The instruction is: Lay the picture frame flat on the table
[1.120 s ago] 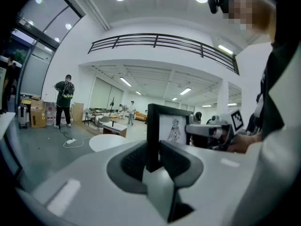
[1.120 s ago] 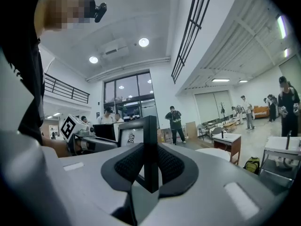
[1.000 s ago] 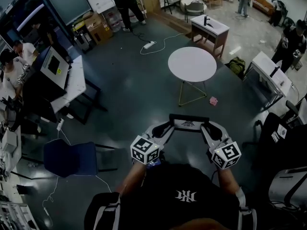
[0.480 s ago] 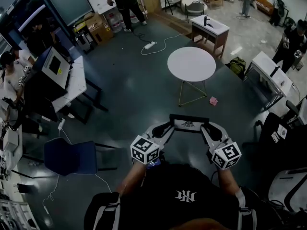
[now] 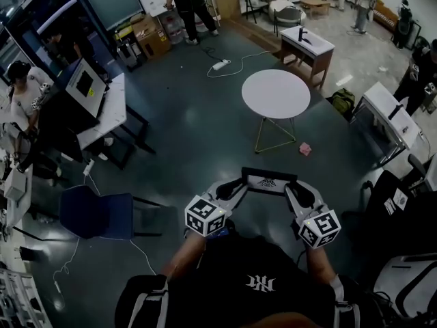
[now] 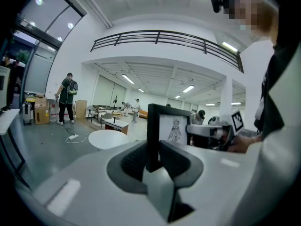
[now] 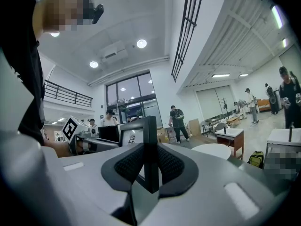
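Note:
A black picture frame (image 5: pixel 268 180) with a small drawing hangs in the air in front of my chest, gripped by both grippers. My left gripper (image 5: pixel 238 184) is shut on its left edge, and the right gripper (image 5: pixel 295 186) is shut on its right edge. In the left gripper view the frame (image 6: pixel 168 127) stands upright between the dark pads (image 6: pixel 135 160). The right gripper view shows its black edge (image 7: pixel 149 145) clamped between the pads (image 7: pixel 171 166). A round white table (image 5: pixel 275 93) stands on the floor ahead, well beyond the frame.
A blue chair (image 5: pixel 95 214) stands at my left, with a white desk and monitor (image 5: pixel 101 108) behind it. A wooden desk (image 5: pixel 307 45) lies beyond the round table. A pink object (image 5: pixel 304 149) and a power strip (image 5: pixel 220 64) lie on the floor. Several people stand around the room.
The head view has shifted slightly, and the round table and desks sit a little lower in it. Both grippers hold the frame the same way.

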`<state>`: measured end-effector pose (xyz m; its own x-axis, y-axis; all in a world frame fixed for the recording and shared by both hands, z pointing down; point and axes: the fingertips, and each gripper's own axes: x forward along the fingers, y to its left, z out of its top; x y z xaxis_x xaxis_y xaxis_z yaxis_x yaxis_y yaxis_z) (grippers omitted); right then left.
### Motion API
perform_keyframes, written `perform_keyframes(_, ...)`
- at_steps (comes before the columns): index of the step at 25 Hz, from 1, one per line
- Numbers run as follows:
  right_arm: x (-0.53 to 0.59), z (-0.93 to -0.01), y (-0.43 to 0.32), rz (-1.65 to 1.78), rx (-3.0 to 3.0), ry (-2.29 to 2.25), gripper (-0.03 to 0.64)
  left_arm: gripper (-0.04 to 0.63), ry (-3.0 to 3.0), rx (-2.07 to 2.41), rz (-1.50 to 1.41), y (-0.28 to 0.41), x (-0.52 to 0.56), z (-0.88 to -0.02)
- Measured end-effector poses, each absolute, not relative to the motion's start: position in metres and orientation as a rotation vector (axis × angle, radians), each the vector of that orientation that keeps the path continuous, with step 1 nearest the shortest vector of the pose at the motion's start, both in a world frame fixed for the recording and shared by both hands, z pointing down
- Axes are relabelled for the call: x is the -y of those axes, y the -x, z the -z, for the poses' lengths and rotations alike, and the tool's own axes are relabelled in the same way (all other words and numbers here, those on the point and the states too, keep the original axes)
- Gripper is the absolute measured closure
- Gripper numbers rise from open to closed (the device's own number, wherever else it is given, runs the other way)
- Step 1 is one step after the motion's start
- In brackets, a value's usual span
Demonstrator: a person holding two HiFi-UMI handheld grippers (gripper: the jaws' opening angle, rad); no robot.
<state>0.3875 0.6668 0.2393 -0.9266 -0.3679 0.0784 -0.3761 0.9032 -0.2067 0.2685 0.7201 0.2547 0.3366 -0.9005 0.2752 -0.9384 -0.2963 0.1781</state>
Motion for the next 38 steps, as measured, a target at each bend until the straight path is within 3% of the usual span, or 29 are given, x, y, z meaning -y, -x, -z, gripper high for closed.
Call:
perform_keyframes(22,-0.605,-0.260,-0.348,-0.385,2.987,-0.578,0.540,0.517,-2.265,1.607,-0.141,-0.229,-0.659,-0.278)
perform_keyframes(38,-0.467,-0.221,-0.219,-0.313,2.999,-0.585,0.540,0.518,-2.311,1.629,-0.093,-0.099,-0.519,-0.241)
